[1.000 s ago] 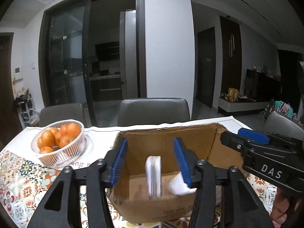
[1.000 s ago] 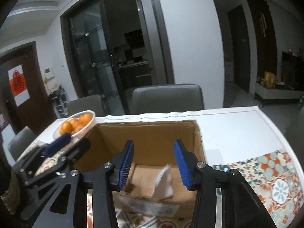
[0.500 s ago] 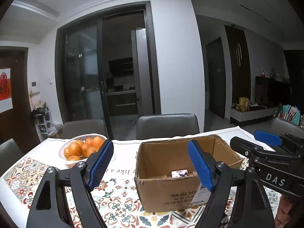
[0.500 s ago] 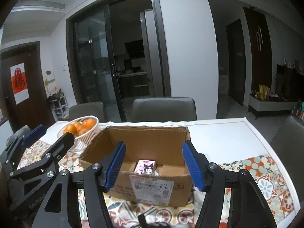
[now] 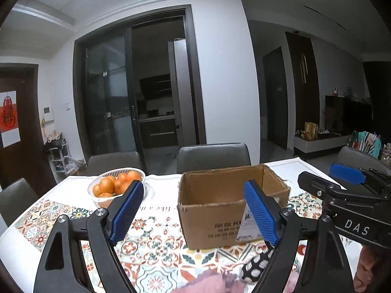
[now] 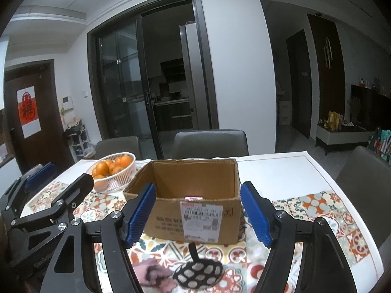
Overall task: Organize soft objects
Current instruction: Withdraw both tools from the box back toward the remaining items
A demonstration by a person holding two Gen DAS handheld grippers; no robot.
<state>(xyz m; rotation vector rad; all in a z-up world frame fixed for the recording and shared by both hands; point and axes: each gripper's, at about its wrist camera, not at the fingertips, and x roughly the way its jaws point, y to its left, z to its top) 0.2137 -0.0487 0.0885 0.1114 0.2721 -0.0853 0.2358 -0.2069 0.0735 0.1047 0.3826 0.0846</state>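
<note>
Both grippers spread wide, nothing held: left gripper [image 5: 194, 216], right gripper [image 6: 199, 216], both raised over the near table edge.

Nearest, between the right gripper's fingers [image 6: 141, 212]: two soft objects on the patterned tablecloth [image 6: 325, 210]. Black-and-white spotted item [image 6: 198, 273], with a dark strap pointing at the box; pink fuzzy item [image 6: 156, 274] touching its left side. Both cut off by the lower frame edge in the left wrist view.

Beyond, one open cardboard box [image 6: 195, 210], apart from the soft items, bare cloth on both sides. Contents mostly hidden by the near wall; one small pink object [image 6: 193, 198] just showing above the rim, identity unclear.

Left of the box, one white basket [image 6: 122, 171] of oranges [image 6: 110, 167], count unclear.

Farthest, grey chairs [image 6: 210, 142] at the far edge, partly hidden.
</note>
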